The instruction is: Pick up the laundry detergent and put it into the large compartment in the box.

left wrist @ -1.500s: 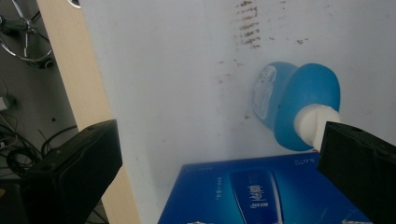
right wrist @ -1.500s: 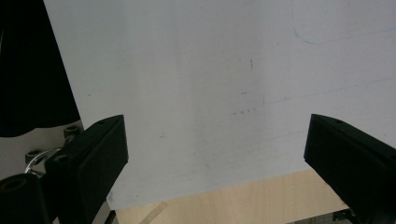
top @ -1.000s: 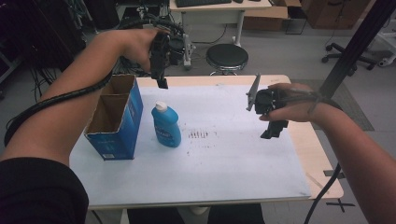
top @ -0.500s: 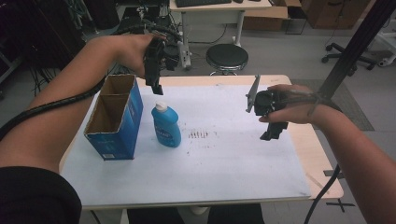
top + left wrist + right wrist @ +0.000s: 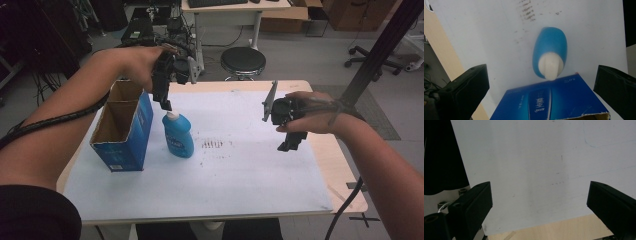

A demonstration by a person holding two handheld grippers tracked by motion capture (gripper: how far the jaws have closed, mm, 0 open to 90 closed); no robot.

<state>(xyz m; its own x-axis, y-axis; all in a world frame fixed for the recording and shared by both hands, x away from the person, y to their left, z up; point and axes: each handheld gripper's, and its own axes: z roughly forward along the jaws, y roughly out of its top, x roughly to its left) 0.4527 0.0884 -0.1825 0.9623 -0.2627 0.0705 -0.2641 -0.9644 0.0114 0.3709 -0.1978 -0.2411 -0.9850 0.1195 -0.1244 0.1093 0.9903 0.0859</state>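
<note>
Blue bottle (image 5: pixel 178 135) stands upright on counter (image 5: pixel 250 190), long axis vertical, white cap up, just right of open box (image 5: pixel 120 130). Left claw (image 5: pixel 166 104) hovers above cap, wide open, empty. Right claw (image 5: pixel 292 144) wide open, empty.

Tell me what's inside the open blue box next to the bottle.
The blue box shows bare brown cardboard walls inside; its bottom is hidden by the near wall.

Left gripper (image 5: pixel 166 100) raised, pointing down, jaws wide, right gripper (image 5: pixel 291 142) hovering (jaws also apart)
</note>
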